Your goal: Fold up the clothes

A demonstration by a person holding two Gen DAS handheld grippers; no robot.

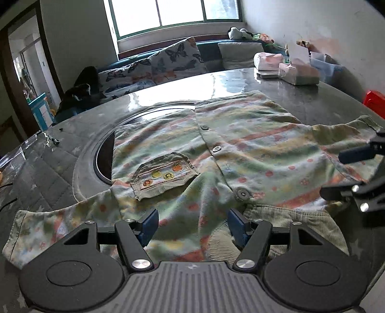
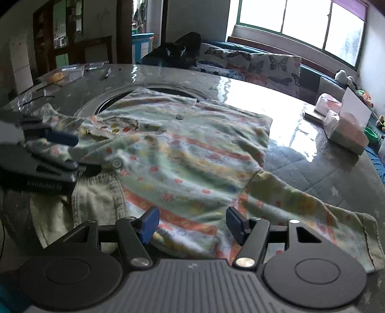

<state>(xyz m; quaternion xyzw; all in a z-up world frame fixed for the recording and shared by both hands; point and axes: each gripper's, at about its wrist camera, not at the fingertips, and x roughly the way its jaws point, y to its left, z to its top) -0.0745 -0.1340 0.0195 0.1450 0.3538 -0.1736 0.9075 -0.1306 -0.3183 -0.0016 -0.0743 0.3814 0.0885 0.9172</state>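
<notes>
A large window (image 1: 175, 14) in the far wall lets bright daylight in, and it reflects on the glossy grey surface (image 1: 240, 79). Under the window stands a bench with butterfly cushions (image 1: 173, 57); a dark doorway (image 1: 21, 72) opens on the left.

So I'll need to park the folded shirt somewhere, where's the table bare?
Bare tabletop lies between the shirt and the tissue packs, beyond its right sleeve. The far-left edge is cluttered with a pen and plastic packaging.

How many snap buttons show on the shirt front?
3, down the placket: top button, middle button, bottom button by the collar. Folds may hide others.
</notes>
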